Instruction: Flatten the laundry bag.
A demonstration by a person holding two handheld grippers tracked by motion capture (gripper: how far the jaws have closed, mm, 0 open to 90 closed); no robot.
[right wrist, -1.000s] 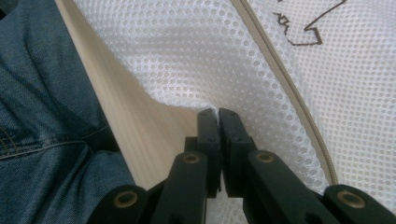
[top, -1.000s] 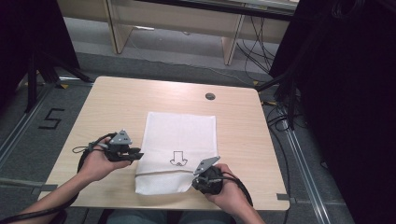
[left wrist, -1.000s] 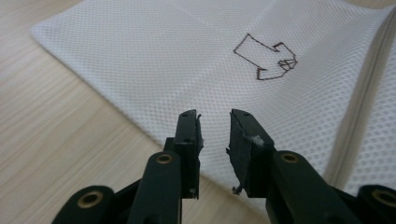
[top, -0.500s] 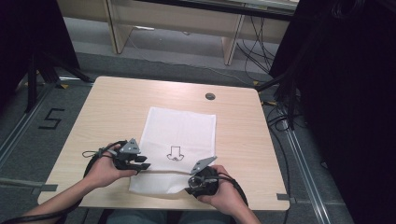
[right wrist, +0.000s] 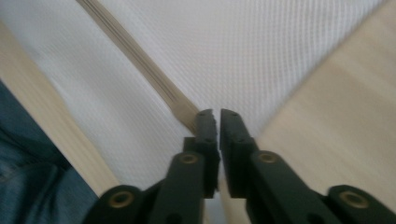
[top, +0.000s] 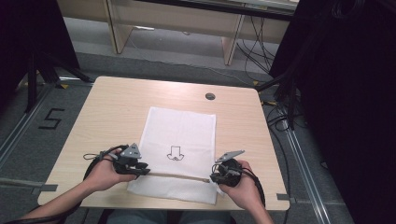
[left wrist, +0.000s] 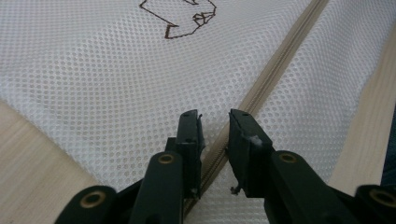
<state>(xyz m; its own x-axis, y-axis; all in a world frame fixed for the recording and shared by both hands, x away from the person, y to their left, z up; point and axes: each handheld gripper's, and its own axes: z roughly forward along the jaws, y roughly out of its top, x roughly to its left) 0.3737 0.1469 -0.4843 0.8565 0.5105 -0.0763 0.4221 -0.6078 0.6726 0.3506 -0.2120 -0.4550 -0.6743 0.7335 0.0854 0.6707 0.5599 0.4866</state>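
A white mesh bag (top: 180,135) lies flat on the table, with a brown arrow print (top: 175,153) and a beige zipper (top: 177,175) across its near end. My left gripper (top: 144,171) rests at the zipper's left end. Its jaws (left wrist: 214,116) have just been closing and still stand a little apart, straddling the zipper (left wrist: 285,51) without pressing on it. My right gripper (top: 212,177) sits at the zipper's right end. Its jaws (right wrist: 215,113) have just closed and are shut at the zipper (right wrist: 135,51) tip. Whether they pinch anything there is hidden.
The light wooden table (top: 116,107) has a round cable hole (top: 210,96) at its far side. The person's blue trousers (right wrist: 32,186) lie just past the near edge. Cables and dark stands fill the floor to the right.
The right gripper has shifted to the right, from inside the bag's near end to the zipper's right end. The left gripper has edged slightly nearer and onto the bag's left edge.
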